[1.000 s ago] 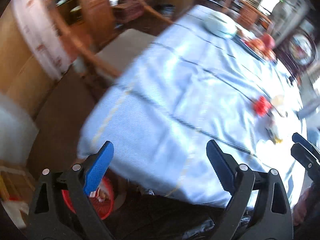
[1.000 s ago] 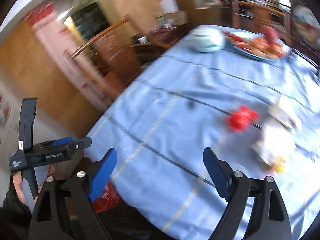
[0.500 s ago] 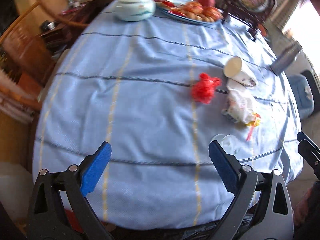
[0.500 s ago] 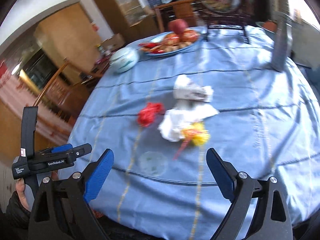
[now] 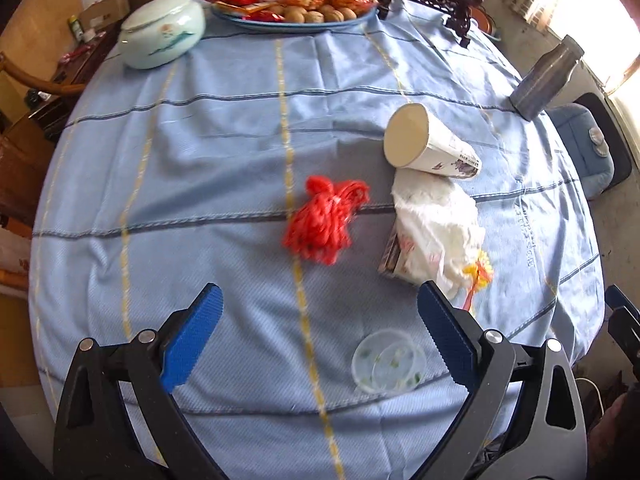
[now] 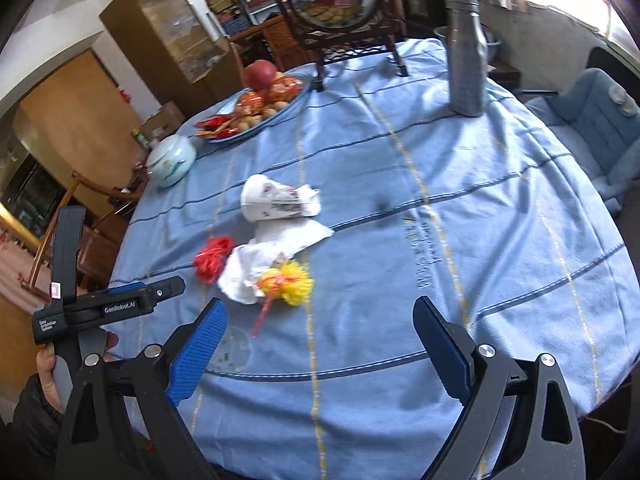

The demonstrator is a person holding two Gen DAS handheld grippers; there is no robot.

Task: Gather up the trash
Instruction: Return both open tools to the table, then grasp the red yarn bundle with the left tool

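Ahead of the left tongs (image 5: 316,332), which stand wide apart and empty above the near edge of the counter (image 5: 224,152), the rubbish lies in a loose cluster on the blue cloth, all of it forward and mostly to the right of the gap between the blue pads. Just past the tongs' midline sits a red tuft of string (image 5: 326,218), alone on bare cloth, so it looks the easiest first pick. Close in, just inside the right pad, a clear plastic lid (image 5: 388,361) lies flat; being thin and flush with the cloth, it will likely need a pad slid under its rim. Further right and ahead, crumpled white paper (image 5: 436,226) rests over a small carton, with a tipped paper cup (image 5: 430,146) touching its far side and a yellow tassel (image 5: 480,270) at its near corner. The right tongs (image 6: 320,344) are likewise spread wide and hold nothing, hovering over the near edge with the same heap ahead and to their left. Both are held open and low presumably to frame a target before committing. The lidded bowl (image 5: 162,32), fruit plate (image 5: 292,24) and metal bottle (image 6: 466,52) stand well beyond and seem not to be trash.
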